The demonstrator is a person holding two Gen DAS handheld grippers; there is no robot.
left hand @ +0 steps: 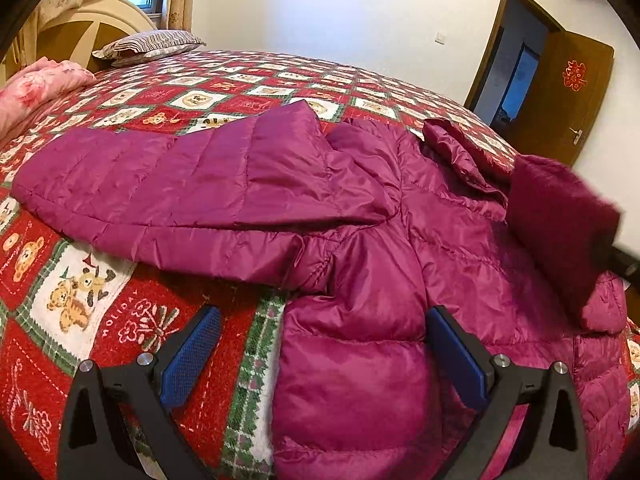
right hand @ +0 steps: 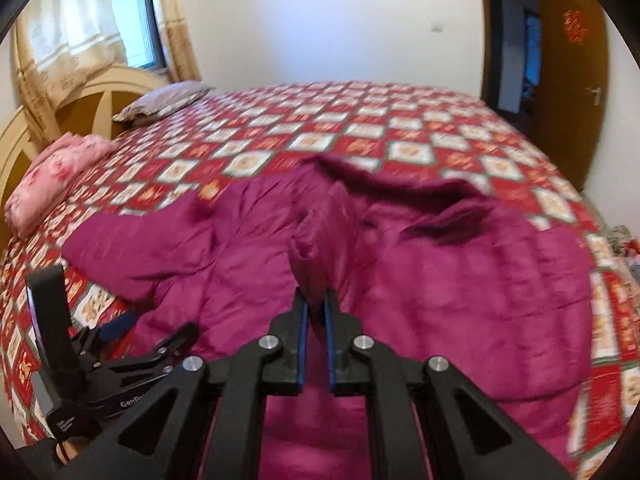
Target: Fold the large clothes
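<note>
right gripper (right hand: 316,304): jaws almost closed, pinching a raised fold of the purple jacket (right hand: 440,280) at 12 o'clock | left gripper (left hand: 320,344): jaws wide apart around the jacket edge, holding nothing | sleeve (left hand: 160,184) lies across at 10 o'clock | bed (left hand: 248,92) beyond | progress: early, I judge; body not yet folded
</note>
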